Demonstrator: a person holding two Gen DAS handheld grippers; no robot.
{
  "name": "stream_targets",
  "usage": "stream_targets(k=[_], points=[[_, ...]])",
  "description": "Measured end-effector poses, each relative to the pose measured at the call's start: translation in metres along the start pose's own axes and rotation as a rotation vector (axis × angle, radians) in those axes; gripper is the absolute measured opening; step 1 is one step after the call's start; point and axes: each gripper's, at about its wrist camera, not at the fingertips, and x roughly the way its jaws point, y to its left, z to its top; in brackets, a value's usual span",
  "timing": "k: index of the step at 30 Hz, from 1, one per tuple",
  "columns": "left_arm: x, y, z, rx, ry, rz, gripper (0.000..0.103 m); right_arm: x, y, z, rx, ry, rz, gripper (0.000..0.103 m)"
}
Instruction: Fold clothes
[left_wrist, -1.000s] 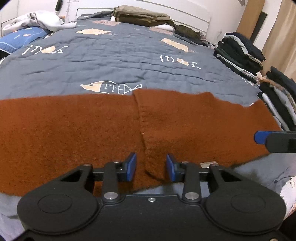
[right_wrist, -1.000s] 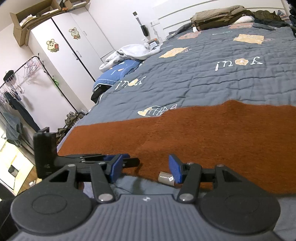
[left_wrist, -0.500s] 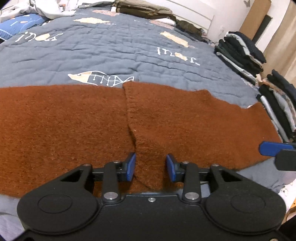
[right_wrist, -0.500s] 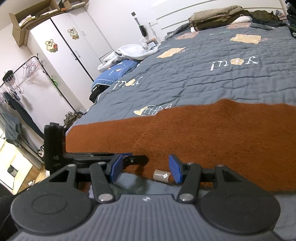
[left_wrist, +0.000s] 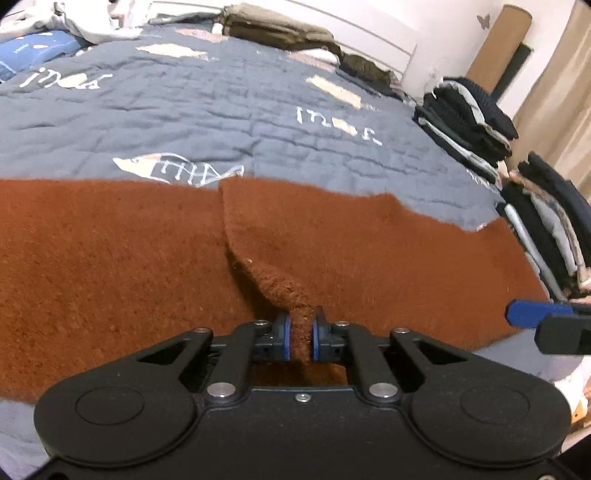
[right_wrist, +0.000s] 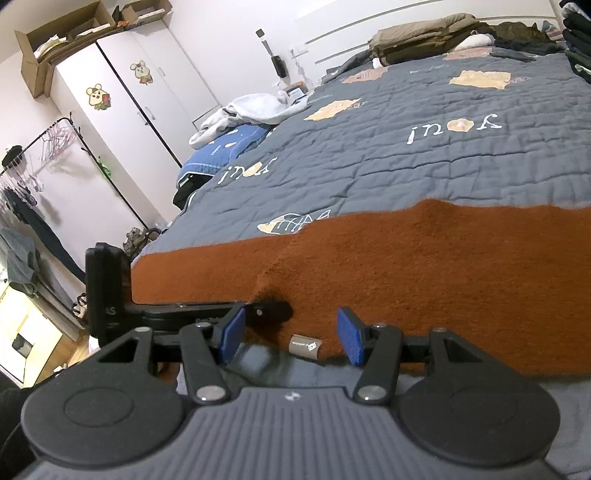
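Quilt (left_wrist: 184, 110) print reads "youi", seen inverted; small tag (right_wrist: 305, 346) at the hem is unreadable. Rust sweater (left_wrist: 110, 258) lies flat across the bed's near edge. Left gripper (left_wrist: 300, 334), wide 0.5 s ago, now pinches a raised fold. Right gripper (right_wrist: 291, 336) is wide, just short of the hem.
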Motion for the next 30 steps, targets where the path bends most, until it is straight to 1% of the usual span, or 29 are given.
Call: stream_targets(k=[8, 15, 23, 30], points=[[-0.020, 0.015, 0.009, -0.052, -0.067, 0.007, 0.010, 0.004, 0.001, 0.002, 0.005, 0.000, 0.003, 0.054], [-0.042, 0.037, 0.012, -0.082, -0.118, 0.044, 0.009, 0.014, 0.011, 0.006, 0.000, -0.001, 0.020, 0.055], [-0.075, 0.085, 0.017, -0.163, -0.182, 0.100, 0.009, 0.034, 0.030, 0.008, -0.017, 0.017, 0.045, 0.055], [-0.098, 0.126, 0.019, -0.220, -0.203, 0.157, 0.009, 0.051, 0.050, 0.008, -0.025, 0.027, 0.068, 0.055]])
